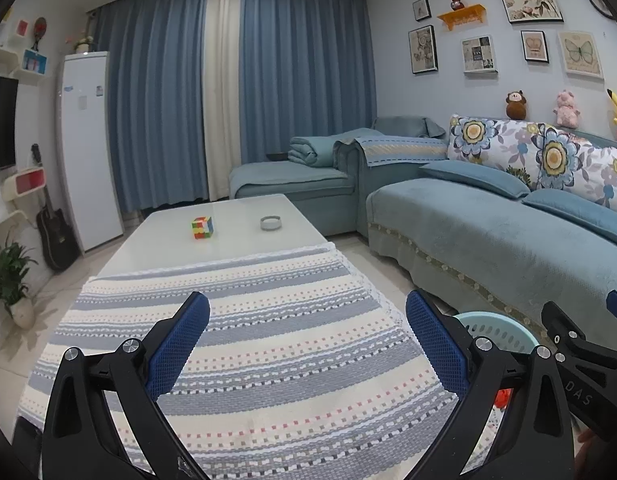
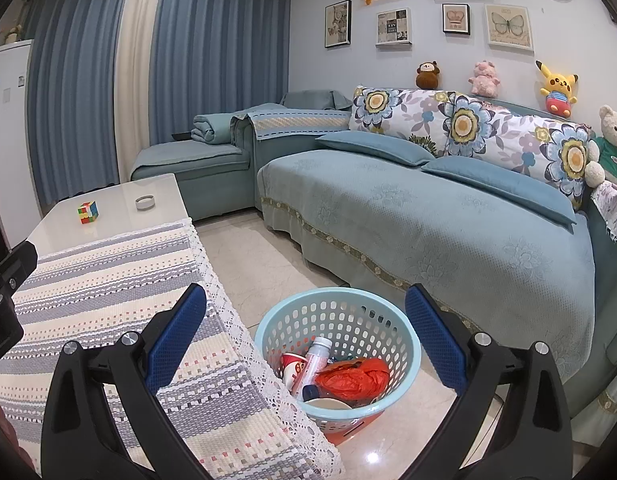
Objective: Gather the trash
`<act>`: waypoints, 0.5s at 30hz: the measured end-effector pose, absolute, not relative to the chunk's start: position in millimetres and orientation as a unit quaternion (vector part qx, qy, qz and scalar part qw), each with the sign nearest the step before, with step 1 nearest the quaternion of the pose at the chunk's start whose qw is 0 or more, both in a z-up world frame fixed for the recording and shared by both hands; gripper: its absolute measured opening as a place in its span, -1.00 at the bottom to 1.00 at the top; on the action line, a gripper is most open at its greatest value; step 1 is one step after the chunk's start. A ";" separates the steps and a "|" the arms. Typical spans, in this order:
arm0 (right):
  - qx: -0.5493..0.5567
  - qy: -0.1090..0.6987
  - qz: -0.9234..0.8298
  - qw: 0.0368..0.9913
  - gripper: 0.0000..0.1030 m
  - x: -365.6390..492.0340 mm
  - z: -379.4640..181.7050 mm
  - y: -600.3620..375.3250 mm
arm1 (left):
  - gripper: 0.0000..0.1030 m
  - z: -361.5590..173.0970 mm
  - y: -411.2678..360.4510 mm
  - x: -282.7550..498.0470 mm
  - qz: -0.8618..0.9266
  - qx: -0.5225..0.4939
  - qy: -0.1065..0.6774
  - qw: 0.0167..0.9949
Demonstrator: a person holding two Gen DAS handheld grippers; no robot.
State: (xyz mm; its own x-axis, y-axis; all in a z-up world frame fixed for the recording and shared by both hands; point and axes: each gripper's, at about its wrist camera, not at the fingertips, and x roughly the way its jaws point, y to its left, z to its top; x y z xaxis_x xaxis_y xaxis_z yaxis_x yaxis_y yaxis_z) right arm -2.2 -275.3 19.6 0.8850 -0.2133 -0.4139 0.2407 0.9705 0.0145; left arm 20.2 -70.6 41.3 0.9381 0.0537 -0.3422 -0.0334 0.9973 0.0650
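Note:
A light blue plastic basket (image 2: 340, 408) stands on the floor beside the coffee table. It holds trash: a red plastic bag (image 2: 354, 378), a white bottle (image 2: 312, 362), a red-and-white paper cup (image 2: 293, 365) and a white bowl-like item (image 2: 328, 403). My right gripper (image 2: 306, 308) is open and empty, above the basket. My left gripper (image 1: 308, 316) is open and empty over the striped cloth (image 1: 244, 352) on the table. The basket's rim (image 1: 496, 330) shows behind the left gripper's right finger. The right gripper's body shows in the left wrist view (image 1: 580, 352).
A white coffee table (image 1: 228, 236) carries a colourful puzzle cube (image 1: 202, 228) and a small grey ring dish (image 1: 271, 223). A blue sofa (image 2: 428, 216) with flowered cushions stands to the right. Tiled floor (image 2: 252, 264) lies between table and sofa. A fridge (image 1: 88, 148) and guitar (image 1: 56, 232) stand at left.

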 end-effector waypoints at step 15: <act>0.032 0.209 -0.118 0.970 0.85 -1.7 17.3 -275.9 | 0.85 40.5 -75.7 21.1 0.030 0.039 0.181 0.982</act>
